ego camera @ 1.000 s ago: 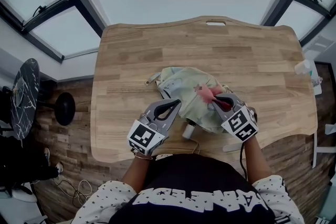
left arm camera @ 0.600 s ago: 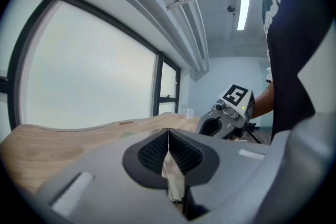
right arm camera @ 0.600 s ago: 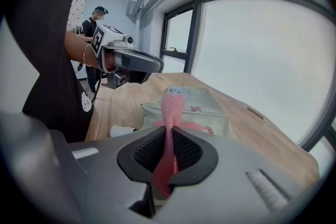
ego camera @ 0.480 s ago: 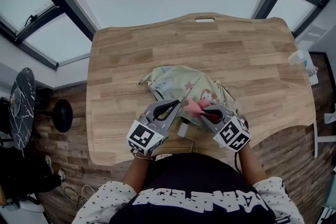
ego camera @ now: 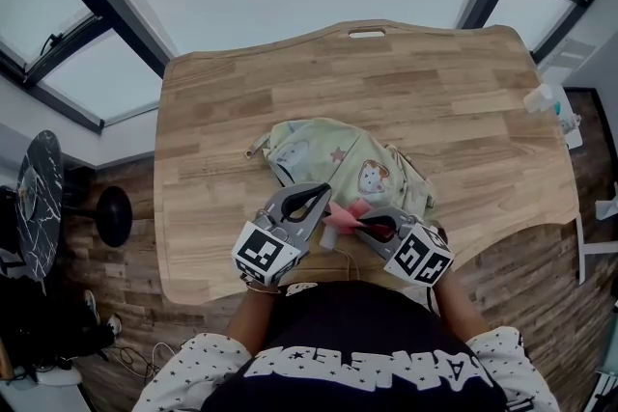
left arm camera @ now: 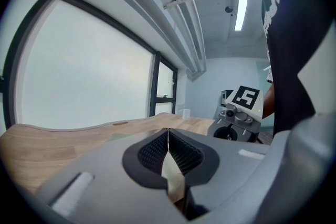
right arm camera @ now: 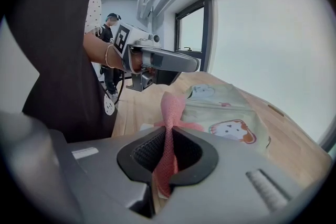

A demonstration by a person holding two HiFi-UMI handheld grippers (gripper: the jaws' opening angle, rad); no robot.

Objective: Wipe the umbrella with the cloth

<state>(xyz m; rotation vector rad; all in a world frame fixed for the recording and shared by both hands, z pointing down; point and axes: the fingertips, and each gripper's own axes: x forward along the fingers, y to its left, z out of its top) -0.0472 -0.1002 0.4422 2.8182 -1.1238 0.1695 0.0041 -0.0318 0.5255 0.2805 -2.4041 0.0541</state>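
Dragged pink cloth (ego camera: 344,214), clenched in right hand-held gripper (ego camera: 359,226), down umbrella (ego camera: 333,159) to near edge; stroke likely finished. Pinned umbrella fabric in clamped left hand-held gripper (ego camera: 323,196).

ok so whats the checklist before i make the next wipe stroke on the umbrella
1. Pink mesh cloth pinched in right gripper: ok.
2. Left gripper shut on a thin pale strip: ok.
3. That strip is umbrella fabric: cannot tell.
4. Folded pale green cartoon-print umbrella lying flat on the wooden table: ok.
5. Cloth touching the umbrella: cannot tell.
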